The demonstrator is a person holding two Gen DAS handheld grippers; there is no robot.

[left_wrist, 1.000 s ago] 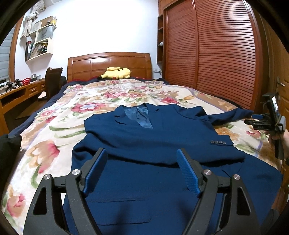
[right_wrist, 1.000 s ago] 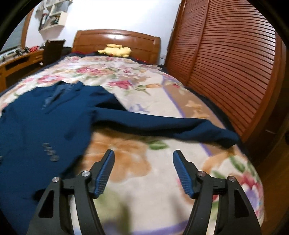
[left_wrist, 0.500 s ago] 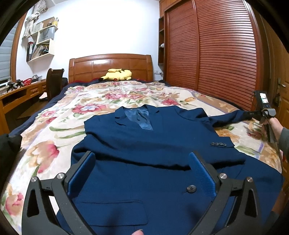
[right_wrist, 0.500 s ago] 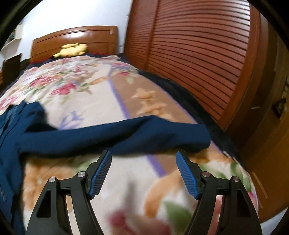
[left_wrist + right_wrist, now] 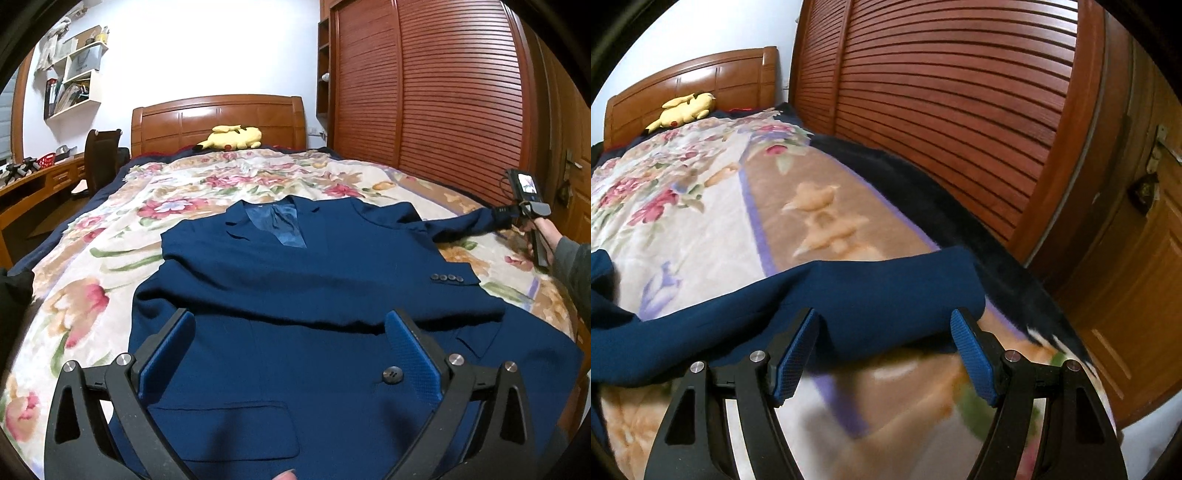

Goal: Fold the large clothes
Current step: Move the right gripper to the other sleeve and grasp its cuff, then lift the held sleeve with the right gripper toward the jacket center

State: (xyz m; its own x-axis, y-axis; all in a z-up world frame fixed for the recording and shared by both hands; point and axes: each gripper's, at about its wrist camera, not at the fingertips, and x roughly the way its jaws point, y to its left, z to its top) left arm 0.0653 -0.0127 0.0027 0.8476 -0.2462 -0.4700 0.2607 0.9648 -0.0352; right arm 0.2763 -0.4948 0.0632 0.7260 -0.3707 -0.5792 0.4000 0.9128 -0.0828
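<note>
Bedroom setup: big bed (image 5: pixel 122 206) with a floral blanket, wooden headboard (image 5: pixel 221 118) at the far end, slatted wardrobe doors (image 5: pixel 443 92) along its right edge. Navy blazer (image 5: pixel 295 295) is laid face up across the near half of the bed, collar toward the headboard, one sleeve already folded across the chest and the other sleeve (image 5: pixel 871 291) stretched out to the right edge.

Left claw (image 5: pixel 291 354) hovers over the lower front of the blazer with its jaws spread wide, nothing between them. Right claw (image 5: pixel 886 350) is open too, lined up just short of the stretched sleeve's cuff end, pads not on the cloth yet.

What could go sideways, I reckon: the cuff sits close to the right edge of the bed, so a sloppy pinch might nudge it over the side, or grab the fluffy blanket along with the sleeve. Pulling it across with only one layer caught would twist the sleeve and mess up the folded one underneath.

Other stuff: yellow plush toy (image 5: pixel 231 137) up by the headboard, desk (image 5: pixel 33 177) and chair (image 5: pixel 101 158) off the left edge, wall shelves (image 5: pixel 74 77). None of it is in the way.
</note>
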